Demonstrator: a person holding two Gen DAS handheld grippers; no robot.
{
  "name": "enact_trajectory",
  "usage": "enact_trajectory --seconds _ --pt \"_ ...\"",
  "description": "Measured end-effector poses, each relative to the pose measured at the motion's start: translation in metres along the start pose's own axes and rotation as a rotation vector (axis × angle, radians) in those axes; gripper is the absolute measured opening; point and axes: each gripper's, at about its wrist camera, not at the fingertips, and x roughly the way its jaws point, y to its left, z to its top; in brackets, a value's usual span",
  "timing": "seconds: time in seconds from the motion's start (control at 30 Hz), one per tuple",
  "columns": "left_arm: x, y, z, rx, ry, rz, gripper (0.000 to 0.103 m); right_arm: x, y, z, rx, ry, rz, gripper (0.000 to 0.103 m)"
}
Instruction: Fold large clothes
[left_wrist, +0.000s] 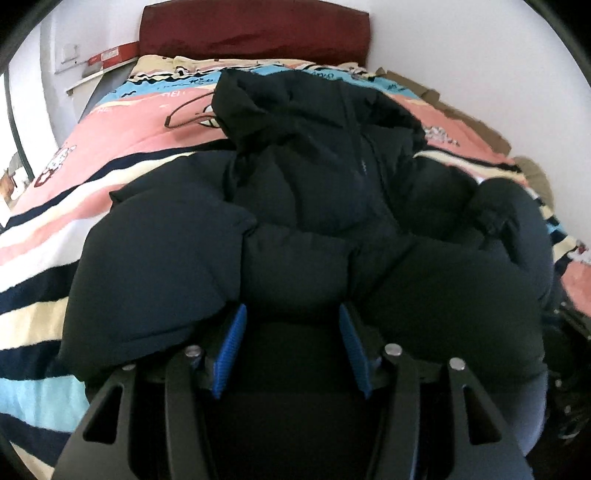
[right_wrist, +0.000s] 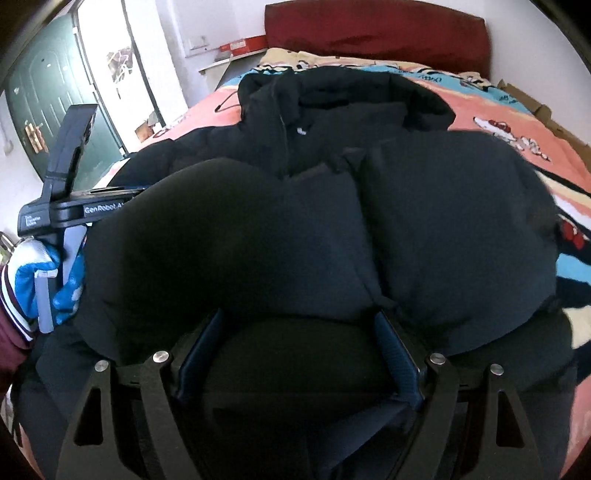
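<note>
Lying heaped on the striped bedspread (left_wrist: 44, 229), the black puffer jacket (left_wrist: 303, 221) bulges between both grippers; left gripper (left_wrist: 291, 314) and right gripper (right_wrist: 299, 321) each grip its near hem, fingers spread around padding.

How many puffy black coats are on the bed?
1. The black coat lies spread over the striped blanket, hood toward the red headboard. Both tongs, left and right, are at its near edge. Nothing shows underneath.
</note>
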Motion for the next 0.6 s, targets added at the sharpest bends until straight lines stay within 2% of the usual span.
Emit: enact_trajectory --seconds 0.2,0.27,0.33,0.43,0.53,0.6 --pt "-0.023 -0.010 0.001 0.010 -0.006 0.098 0.051 -0.010 0.009 0.009 -0.044 0.029 -0.029 0.080" --pt "-0.043 -0.016 -0.003 0.015 -0.037 0.111 0.052 -0.030 0.011 0.014 -0.061 -0.020 -0.028 0.080" --pt "-0.060 -0.025 -0.009 0.018 -0.066 0.114 0.059 -0.045 0.008 0.019 -0.053 -0.067 -0.030 0.080" --pt "-0.068 -0.038 -0.019 0.027 -0.078 0.110 0.060 -0.053 0.003 0.028 -0.046 -0.107 -0.064 0.080" --pt "-0.057 -0.042 -0.028 0.028 -0.067 0.121 0.062 -0.030 -0.004 0.024 -0.041 -0.043 -0.094 0.080" --pt "-0.048 -0.039 -0.032 0.002 -0.062 0.113 0.064 -0.010 -0.005 0.014 -0.037 0.011 -0.071 0.081"
